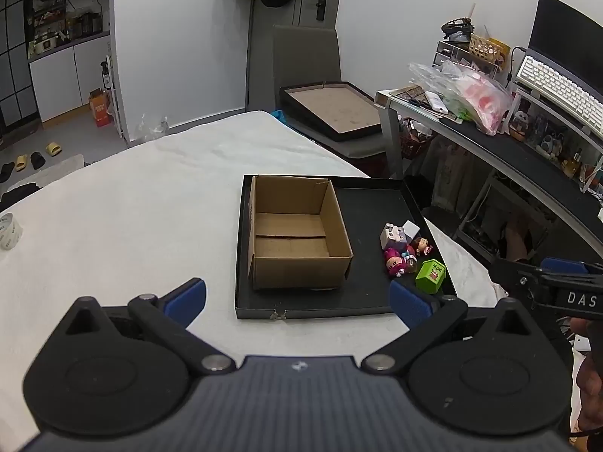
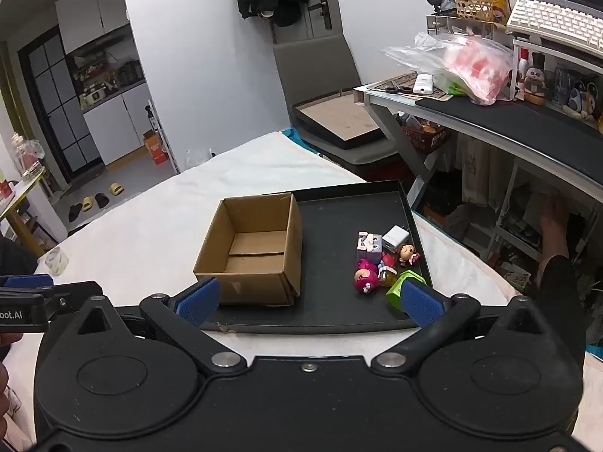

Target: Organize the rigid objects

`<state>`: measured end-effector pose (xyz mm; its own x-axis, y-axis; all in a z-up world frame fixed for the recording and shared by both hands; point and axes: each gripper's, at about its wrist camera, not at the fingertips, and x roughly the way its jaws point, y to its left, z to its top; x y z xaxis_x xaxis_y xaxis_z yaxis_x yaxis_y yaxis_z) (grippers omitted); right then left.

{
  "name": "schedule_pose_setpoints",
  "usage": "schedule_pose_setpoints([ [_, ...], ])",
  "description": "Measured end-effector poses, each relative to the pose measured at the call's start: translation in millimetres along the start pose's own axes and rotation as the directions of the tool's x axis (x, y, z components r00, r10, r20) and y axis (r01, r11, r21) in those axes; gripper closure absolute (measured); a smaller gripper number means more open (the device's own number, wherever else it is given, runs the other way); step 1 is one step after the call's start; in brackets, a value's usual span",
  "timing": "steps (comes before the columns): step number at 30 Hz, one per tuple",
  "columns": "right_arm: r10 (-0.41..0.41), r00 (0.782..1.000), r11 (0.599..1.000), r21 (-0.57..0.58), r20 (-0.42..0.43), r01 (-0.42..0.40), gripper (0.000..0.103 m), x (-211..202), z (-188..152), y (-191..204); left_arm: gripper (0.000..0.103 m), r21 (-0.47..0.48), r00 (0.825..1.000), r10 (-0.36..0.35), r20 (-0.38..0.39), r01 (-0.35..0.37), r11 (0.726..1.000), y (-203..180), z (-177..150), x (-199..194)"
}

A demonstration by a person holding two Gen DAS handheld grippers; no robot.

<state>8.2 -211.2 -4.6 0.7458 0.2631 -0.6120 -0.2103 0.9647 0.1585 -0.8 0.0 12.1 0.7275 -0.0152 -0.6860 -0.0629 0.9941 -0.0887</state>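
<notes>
a: what is closest to us?

b: the two grabbers. the left gripper (image 1: 297, 297) has its blue fingers spread wide with nothing between them. the right gripper (image 2: 309, 299) is the same, wide apart and holding nothing.

a: why are they so wide?

b: i think they are getting ready to pick something up. both tip down toward the black tray (image 1: 361, 301), so they can reach into it.

a: what is on the tray?

b: on the left side sits a cardboard box (image 2: 250, 252). its top is open and i see nothing inside. i guess it is open like that so the toys can be dropped in.

a: and the toys?

b: they lie in a little heap on the right side of the tray, apart from the box. nearest is a green block (image 1: 430, 271). just behind it is a pink doll (image 2: 365, 274) lying down, touching a small yellow thing. then a grey and purple cube toy (image 2: 369, 246), a tiny doll with brown hair (image 2: 407, 253), and a white plug (image 2: 395, 236) at the back.

a: so which hand goes first?

b: the right one looks closer to the heap. the green block sits right by its blue finger. nothing is in the box yet, so the job is just starting.

a: and farther away?

b: the tray is on a white table (image 1: 132, 207). a roll of tape (image 1: 9, 230) sits far off to the left.
</notes>
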Motion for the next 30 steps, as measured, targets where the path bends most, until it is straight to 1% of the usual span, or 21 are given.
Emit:
schedule_pose_setpoints([
  [3,-0.004,1.000,1.000,-0.006,-0.003,0.004,0.000,0.2,-0.3,1.5,0.000,-0.004,1.000,-0.003,0.002,0.003,1.000,0.6,-3.6,1.5],
  [16,0.000,1.000,1.000,-0.001,-0.001,0.000,0.000,-0.3,-0.9,0.7,0.000,-0.003,1.000,-0.003,0.004,0.003,1.000,-3.3,-1.5,1.2],
  [19,0.011,1.000,1.000,0.000,-0.005,-0.011,0.000,0.2,-1.1,0.2,0.000,-0.007,1.000,-0.003,0.007,0.003,1.000,-2.8,-1.6,0.2],
  [30,0.005,1.000,1.000,0.002,-0.011,-0.005,0.000,0.2,-2.4,-1.1,0.000,-0.010,1.000,-0.006,0.007,0.006,1.000,0.3,-0.8,-2.1],
])
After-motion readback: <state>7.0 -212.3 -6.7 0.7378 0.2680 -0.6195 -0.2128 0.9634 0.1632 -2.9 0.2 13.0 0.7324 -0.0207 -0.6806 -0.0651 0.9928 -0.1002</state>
